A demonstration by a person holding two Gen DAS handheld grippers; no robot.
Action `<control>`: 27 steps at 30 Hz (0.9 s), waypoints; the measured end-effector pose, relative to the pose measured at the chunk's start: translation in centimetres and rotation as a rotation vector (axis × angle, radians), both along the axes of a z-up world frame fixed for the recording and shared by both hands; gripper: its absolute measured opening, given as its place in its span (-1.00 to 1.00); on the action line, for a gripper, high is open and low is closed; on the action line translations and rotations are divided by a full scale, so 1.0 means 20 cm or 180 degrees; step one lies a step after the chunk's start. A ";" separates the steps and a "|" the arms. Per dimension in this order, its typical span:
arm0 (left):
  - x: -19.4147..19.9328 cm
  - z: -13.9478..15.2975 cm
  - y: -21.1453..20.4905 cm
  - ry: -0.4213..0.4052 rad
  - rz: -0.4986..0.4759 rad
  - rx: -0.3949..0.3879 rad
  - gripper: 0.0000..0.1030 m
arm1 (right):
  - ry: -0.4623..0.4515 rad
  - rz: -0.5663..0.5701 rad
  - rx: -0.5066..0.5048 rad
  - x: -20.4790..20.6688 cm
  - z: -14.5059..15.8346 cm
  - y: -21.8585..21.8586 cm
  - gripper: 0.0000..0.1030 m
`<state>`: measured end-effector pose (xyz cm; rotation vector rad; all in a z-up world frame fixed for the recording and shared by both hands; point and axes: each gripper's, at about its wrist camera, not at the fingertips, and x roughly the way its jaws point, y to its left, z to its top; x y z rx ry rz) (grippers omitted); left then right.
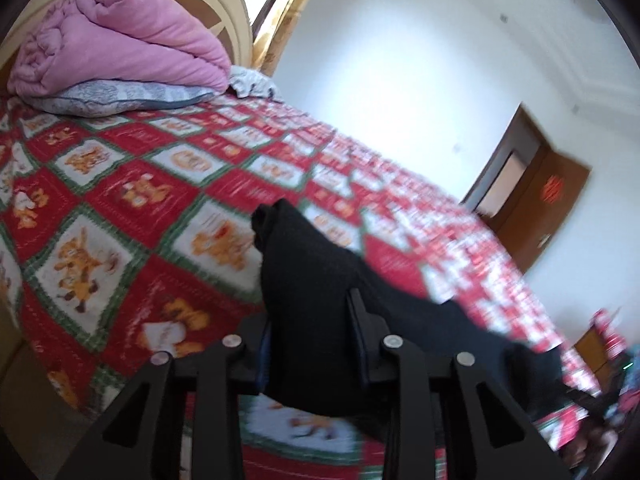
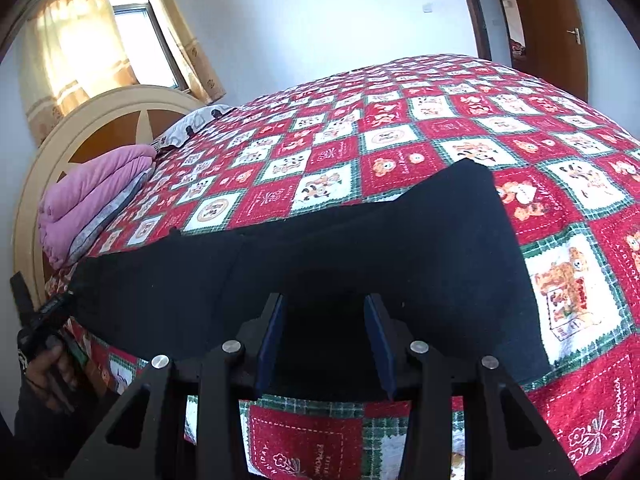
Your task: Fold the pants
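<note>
Black pants (image 2: 400, 232) lie across a red and white checked bedspread (image 2: 400, 128), with one long leg stretching left. My right gripper (image 2: 324, 300) sits at the near edge of the pants. Dark cloth fills the gap between its blue pads, which are shut on it. At the far left end of the leg is my left gripper (image 2: 44, 312), held by a hand (image 2: 48, 376). In the left wrist view that gripper (image 1: 312, 308) is shut on a bunched end of the pants (image 1: 304, 264). This end stands up off the bedspread (image 1: 140, 200), and the picture is blurred.
A folded pink quilt (image 1: 120, 40) rests on a grey pillow (image 1: 120, 98) by the cream headboard (image 2: 100, 120). A curtained window (image 2: 140, 40) is behind it. A brown door (image 2: 548, 20) stands beyond the far side of the bed.
</note>
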<state>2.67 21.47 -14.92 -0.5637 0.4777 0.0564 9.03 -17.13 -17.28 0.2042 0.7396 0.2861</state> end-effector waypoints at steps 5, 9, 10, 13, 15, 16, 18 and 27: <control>0.00 0.15 -0.05 -0.0319 -0.0260 -0.0325 -0.36 | 0.0004 -0.0050 0.0017 -0.01 0.06 -0.03 -0.16; -0.01 0.29 -0.16 -0.0475 -0.0470 -0.0218 -0.42 | -0.0052 -0.0093 -0.0018 -0.04 0.13 -0.10 -0.16; 0.00 0.32 -0.19 -0.0495 -0.0514 -0.0181 -0.42 | -0.0047 -0.0099 -0.0032 -0.05 0.14 -0.11 -0.16; 0.03 0.41 -0.29 -0.0560 -0.0697 -0.0072 -0.42 | -0.0016 -0.0142 -0.0056 -0.07 0.14 -0.18 -0.16; 0.05 0.45 -0.37 -0.0584 -0.0833 -0.0021 -0.45 | 0.0016 -0.0196 -0.0042 -0.07 0.13 -0.23 -0.16; 0.07 0.48 -0.42 -0.0596 -0.0908 0.0014 -0.45 | 0.0036 -0.0240 -0.0016 -0.07 0.12 -0.26 -0.16; 0.10 0.52 -0.50 -0.0591 -0.1024 0.0107 -0.45 | 0.0065 -0.0322 0.0032 -0.07 0.11 -0.31 -0.16; 0.23 0.63 -0.88 -0.0573 -0.1584 0.0280 -0.45 | 0.0042 -0.0649 0.0235 -0.05 0.10 -0.49 -0.16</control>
